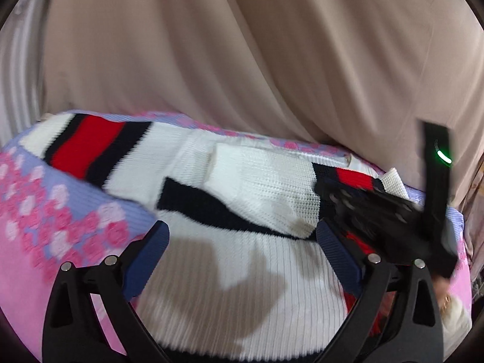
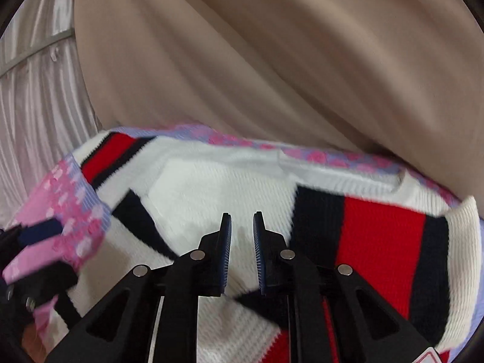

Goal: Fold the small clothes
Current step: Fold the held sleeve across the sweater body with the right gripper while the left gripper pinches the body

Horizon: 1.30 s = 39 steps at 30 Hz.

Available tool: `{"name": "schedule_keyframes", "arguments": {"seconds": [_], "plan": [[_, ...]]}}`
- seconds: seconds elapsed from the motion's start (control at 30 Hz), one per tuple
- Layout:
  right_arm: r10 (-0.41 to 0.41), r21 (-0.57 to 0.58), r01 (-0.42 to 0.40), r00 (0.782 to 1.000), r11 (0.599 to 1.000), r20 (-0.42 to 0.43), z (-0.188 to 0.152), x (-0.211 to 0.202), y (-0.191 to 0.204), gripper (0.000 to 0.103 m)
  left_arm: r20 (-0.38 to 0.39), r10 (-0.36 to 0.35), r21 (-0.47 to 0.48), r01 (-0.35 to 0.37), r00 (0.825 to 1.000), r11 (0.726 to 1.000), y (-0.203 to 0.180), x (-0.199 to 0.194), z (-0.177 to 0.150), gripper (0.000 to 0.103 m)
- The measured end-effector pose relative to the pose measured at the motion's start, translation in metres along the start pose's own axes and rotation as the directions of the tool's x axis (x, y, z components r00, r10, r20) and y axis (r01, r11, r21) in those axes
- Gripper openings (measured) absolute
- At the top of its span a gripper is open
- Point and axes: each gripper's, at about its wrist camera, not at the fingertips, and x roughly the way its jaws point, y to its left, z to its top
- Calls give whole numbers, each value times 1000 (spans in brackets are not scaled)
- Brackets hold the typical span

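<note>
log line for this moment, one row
left tongs open over white knit sweater with red and navy stripes | right tongs slightly open, empty | pink floral cloth underneath

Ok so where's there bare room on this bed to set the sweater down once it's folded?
Little shows. The sweater covers most of the floral blanket. Bare blanket runs along its left side, in front of the left tongs, plus a thin strip below the beige curtain. The right side is crowded by the right tongs.
</note>
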Motion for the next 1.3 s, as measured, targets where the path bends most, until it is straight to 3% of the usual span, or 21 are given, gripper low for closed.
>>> {"name": "schedule_keyframes", "arguments": {"seconds": [0.07,0.1,0.13,0.2,0.27,0.33,0.37,0.4,0.43,0.47,0.57,0.67,0.77,0.8,0.93,1.03,1.1,1.17,1.2,1.27,1.3], "plan": [[-52,41,50,997,998,51,-6,-32,-22,40,-43,-3,1,3,999,1000,3,25,5,96],[-117,65,112,990,992,85,-11,-50,-40,58,-61,5,-7,-5,998,1000,6,39,7,96],[-186,87,177,977,980,107,-17,-68,-56,66,-81,20,-16,-21,997,1000,9,53,8,96],[-307,142,294,949,945,76,-30,-86,-95,69,-110,38,-47,-43,993,998,15,75,11,95],[-354,231,344,935,910,2,-43,-87,-132,69,-130,33,-84,-44,991,996,18,91,14,94],[-371,325,380,924,866,-91,-53,-75,-168,70,-141,19,-115,-35,990,993,18,103,18,82],[-357,355,379,925,855,-129,-57,-65,-179,69,-141,25,-116,-42,990,992,14,107,20,67],[-323,366,356,935,860,-149,-64,-53,-180,54,-131,29,-104,-43,991,994,10,109,22,48],[-284,370,326,945,870,-163,-66,-47,-182,21,-121,37,-78,-46,992,996,4,112,25,40],[-280,372,324,945,870,-167,-66,-46,-183,17,-116,42,-53,-49,992,997,-1,114,30,18],[-261,444,231,965,866,7,-52,-82,-181,13,-65,19,-47,-22,998,999,-6,106,45,7],[-278,497,182,952,848,126,-58,-117,-191,13,20,26,-19,-25,999,999,-10,87,54,7],[-325,447,347,937,824,-130,-85,-65,-212,13,-35,36,39,-34,999,999,-20,107,37,7],[-319,446,343,939,827,-130,-87,-61,-215,13,-67,54,52,-51,996,997,-23,119,30,7],[-324,508,294,946,810,-30,-71,-106,-209,13,-66,79,50,-76,995,996,-25,133,18,8],[-337,444,276,939,853,63,-60,-127,-181,13,-74,75,44,-72,994,996,-23,138,17,8],[-307,348,292,952,891,-13,-64,-105,-163,12,-72,83,52,-79,994,995,-26,139,15,8],[-332,266,368,928,891,-170,-76,-66,-168,9,-72,90,54,-86,993,995,-25,138,13,9],[-361,252,398,915,882,-180,-87,-57,-167,2,-73,85,48,-82,994,995,-24,138,13,10],[-383,290,416,909,862,-166,-83,-70,-168,1,-78,63,27,-61,995,998,-16,127,13,13],[-393,306,426,905,851,-164,-81,-78,-164,1,-76,39,10,-38,996,999,-9,119,13,22]]}}
